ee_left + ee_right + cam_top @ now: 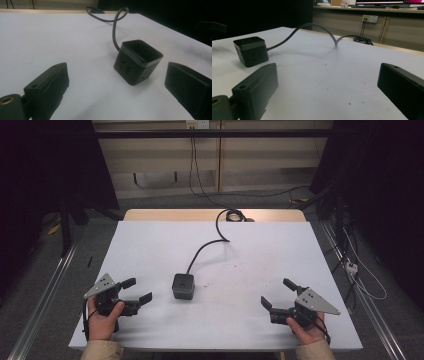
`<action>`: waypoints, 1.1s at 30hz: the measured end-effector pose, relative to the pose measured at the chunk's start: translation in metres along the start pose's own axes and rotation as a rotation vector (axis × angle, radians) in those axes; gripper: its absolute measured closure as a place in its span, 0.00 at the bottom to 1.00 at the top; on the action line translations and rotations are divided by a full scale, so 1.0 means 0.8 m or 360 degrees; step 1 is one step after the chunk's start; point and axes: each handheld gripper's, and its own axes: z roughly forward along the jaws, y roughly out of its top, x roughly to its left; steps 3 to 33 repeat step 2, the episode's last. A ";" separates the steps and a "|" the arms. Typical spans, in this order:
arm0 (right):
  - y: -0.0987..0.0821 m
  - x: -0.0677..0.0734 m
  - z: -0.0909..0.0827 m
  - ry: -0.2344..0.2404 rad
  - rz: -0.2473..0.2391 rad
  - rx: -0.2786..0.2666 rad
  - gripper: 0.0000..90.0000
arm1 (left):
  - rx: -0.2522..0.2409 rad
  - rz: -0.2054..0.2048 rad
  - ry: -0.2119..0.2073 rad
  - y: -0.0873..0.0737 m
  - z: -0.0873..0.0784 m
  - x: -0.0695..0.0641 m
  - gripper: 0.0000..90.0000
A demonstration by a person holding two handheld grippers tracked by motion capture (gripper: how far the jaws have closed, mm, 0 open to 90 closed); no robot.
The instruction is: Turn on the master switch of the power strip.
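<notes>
From the high view, we hold the left gripper and the right gripper low over the near edge of the white desk, each with its jaws spread apart and nothing between them. The black cube power strip sits on the desk between the two grippers, a little nearer the left one, and its black cable runs away from us to a coil at the far edge. Our worry here is the cable: it loops up off the surface, so if we lift or turn the cube quickly, the cable could tug back and twist the cube out of a light hold.

In the left gripper view, the cube power strip stands ahead and slightly toward one jaw, not centred between them. If we close from this line, we judge one jaw would meet a corner first and shove the cube sideways instead of clamping it. The sides look smooth, so a slip seems likely.

In the right gripper view, the cube power strip lies well off to the side, away from the open jaws, with the cable arching across the desk. Reaching straight in, we could snag that arch and drag the cube along.
</notes>
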 end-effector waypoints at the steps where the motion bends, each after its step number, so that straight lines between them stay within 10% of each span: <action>1: 0.000 0.000 0.000 0.0001 0.0000 0.0001 0.03 | 0.0001 -0.0001 0.0005 0.000 0.000 0.000 0.06; 33: 0.000 0.000 0.000 0.0001 0.0000 0.0001 0.03 | 0.0004 -0.0001 0.0005 0.000 0.001 0.000 0.06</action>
